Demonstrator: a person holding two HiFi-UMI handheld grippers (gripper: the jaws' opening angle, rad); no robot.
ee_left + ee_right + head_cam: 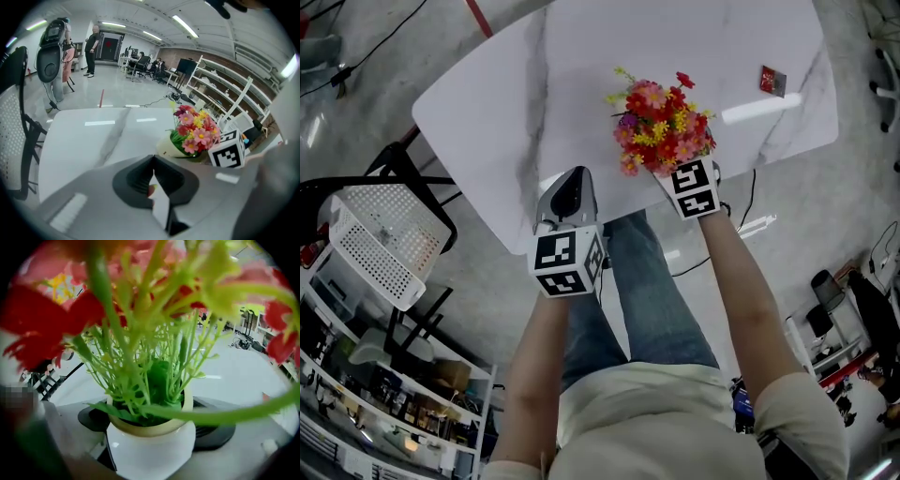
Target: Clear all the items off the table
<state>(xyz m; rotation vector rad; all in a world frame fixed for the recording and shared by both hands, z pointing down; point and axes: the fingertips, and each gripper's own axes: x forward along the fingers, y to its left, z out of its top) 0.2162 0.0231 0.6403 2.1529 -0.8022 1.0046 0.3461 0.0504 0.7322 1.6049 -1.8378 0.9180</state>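
1. The white table (581, 84) has round corners, and its near edge sits just in front of the person's legs (647, 300)
2. The flower pot (150, 451) stands on the table close to that near edge, with red, pink and yellow flowers (661, 127) sticking up
3. The right gripper (680, 173) has its jaws wide, one on each side of the pot, and the pads do not squeeze it
4. The left gripper (152, 180) is over the near edge, left of the pot. Its jaws pinch a thin white piece (159, 206) with a bit of red on it
5. A small red packet (772, 81) lies near the far right edge, well apart from the pot
6. Flat white top stretches behind and left of the flowers
7. A white mesh chair (384, 244) stands on the grey floor (375, 56), off the table's left corner
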